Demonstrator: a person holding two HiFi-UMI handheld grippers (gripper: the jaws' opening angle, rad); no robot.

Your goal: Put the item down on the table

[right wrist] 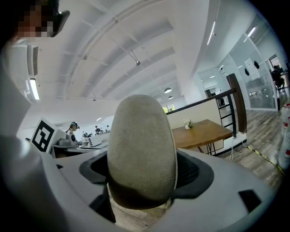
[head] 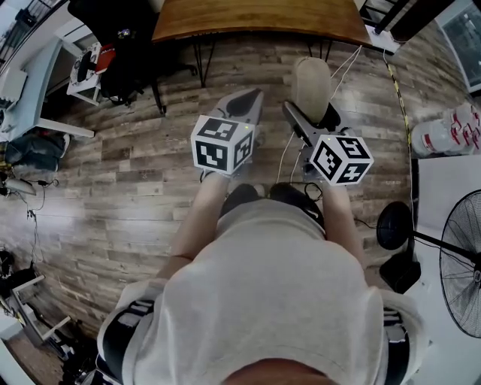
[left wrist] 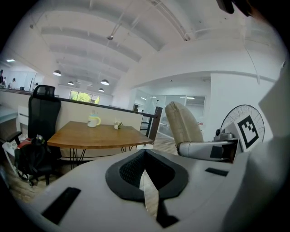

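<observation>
A beige padded oval item [head: 312, 84] stands upright in my right gripper [head: 303, 128], which is shut on its lower end. In the right gripper view the beige item [right wrist: 141, 154] fills the middle between the dark pads. My left gripper [head: 250, 101] is held beside it at the left, jaws together in a point with nothing in them; only a thin slit shows at the left gripper [left wrist: 146, 159]. Both hang above the wood floor, short of the brown wooden table [head: 263, 19]. The table [left wrist: 97, 136] lies ahead, as does the same table [right wrist: 204, 132].
A black chair with a bag [head: 128, 53] stands left of the table. A cup [left wrist: 94, 120] and a small plant sit on the tabletop. A standing fan [head: 466, 263] and white bottles [head: 451, 131] are at the right. Cables [head: 289, 162] run across the floor.
</observation>
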